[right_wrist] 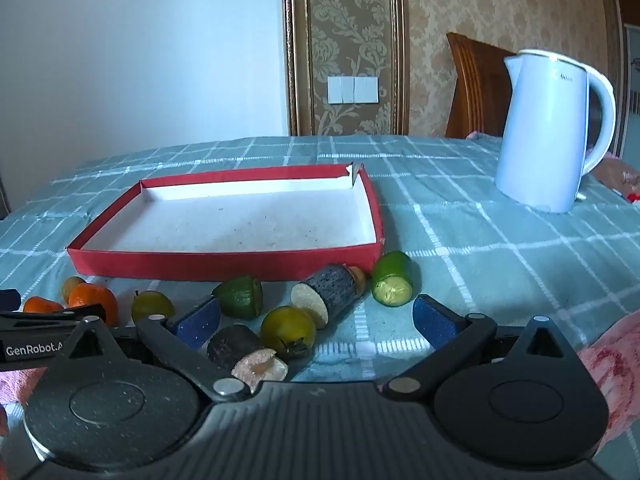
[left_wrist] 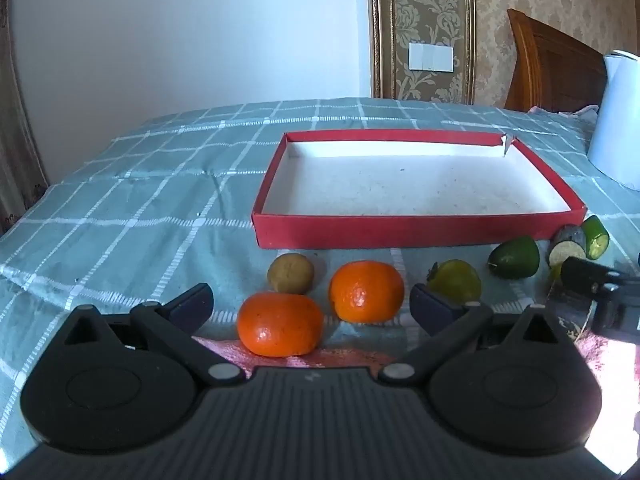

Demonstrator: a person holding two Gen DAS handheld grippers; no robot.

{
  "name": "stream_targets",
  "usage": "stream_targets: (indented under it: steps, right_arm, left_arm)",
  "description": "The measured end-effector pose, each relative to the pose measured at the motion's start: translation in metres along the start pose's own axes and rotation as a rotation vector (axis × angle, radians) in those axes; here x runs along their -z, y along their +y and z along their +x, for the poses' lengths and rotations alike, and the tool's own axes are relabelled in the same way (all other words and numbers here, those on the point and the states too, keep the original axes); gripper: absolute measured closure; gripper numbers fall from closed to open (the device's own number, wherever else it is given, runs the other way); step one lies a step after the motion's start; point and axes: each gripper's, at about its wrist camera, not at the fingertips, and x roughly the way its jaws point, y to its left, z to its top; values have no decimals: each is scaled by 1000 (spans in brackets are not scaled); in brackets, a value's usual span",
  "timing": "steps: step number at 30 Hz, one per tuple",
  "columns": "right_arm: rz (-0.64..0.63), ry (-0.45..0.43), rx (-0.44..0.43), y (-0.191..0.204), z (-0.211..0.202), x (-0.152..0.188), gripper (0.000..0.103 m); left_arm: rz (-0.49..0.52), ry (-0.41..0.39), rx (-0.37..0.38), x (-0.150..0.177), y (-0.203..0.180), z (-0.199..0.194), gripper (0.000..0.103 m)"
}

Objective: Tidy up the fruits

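Bed [right_wrist: 460, 216], green checked cover. Lying directly on it: red box [right_wrist: 224, 266], white kettle [right_wrist: 548, 140] at right, loose fruits along box's near side: oranges [left_wrist: 366, 290], green fruits [right_wrist: 240, 296], cut pieces [right_wrist: 328, 294].

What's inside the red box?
Nothing yet: the red box shows only its bare white floor with little specks. The strip just behind its near wall is hidden.
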Motion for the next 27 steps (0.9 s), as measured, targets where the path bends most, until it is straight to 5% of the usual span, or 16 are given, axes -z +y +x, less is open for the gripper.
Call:
stream_targets:
  steps: [27]
  right_arm:
    - [-2,1,16,0,0,0,0]
  left_arm:
    - [-2,6,6,3,2,5,0]
